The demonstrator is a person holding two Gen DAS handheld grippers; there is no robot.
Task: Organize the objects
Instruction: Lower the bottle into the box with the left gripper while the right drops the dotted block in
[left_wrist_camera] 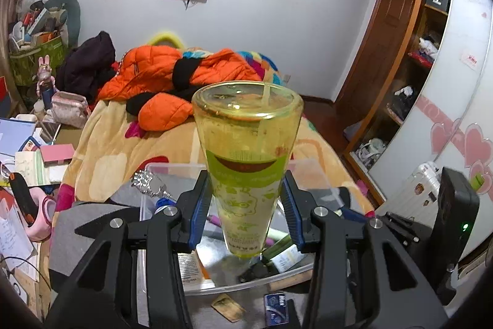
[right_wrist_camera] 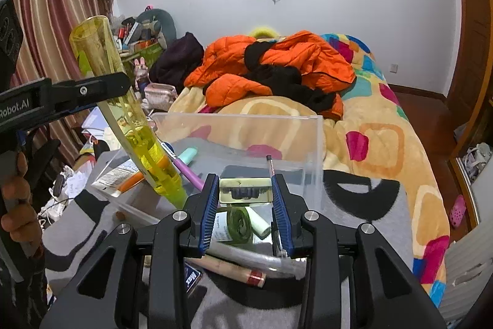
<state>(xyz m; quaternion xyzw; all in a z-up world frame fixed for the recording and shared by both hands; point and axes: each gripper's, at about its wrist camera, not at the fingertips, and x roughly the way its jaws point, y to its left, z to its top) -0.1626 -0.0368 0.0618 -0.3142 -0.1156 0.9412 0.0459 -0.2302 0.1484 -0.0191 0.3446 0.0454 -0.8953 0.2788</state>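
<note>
We are in the middle of the putting-away step: both hand-held grippers carry something toward the clear plastic bin that sits on the bed, near its foot end, on a grey and black patterned cover.

Our left hand-held gripper is closed partway on a tall yellow tapered tube, its blue pads pressing the tube's lower half from both sides. In the right wrist view the tube leans, with its narrow tip down at the bin's near left wall and the wide end up in the air. Whether the tip already touches anything inside we cannot tell.

Our right hand-held gripper is closed to a narrower gap on a small cream-coloured block with a dark ridged insert, held level just above the bin's near wall.

The bin already holds a good deal: a white squeeze tube with an orange cap against the left wall, a purple pen, a mint-green marker, a thin pencil leaning on the far side, a green-labelled roll and a pale green stick.

Next, we judge, each piece needs lowering into a free gap before the jaws let go. The tall tube should be laid flat, since standing it would likely tip. A wooden roller and a blue card lie outside the bin, waiting.
</note>
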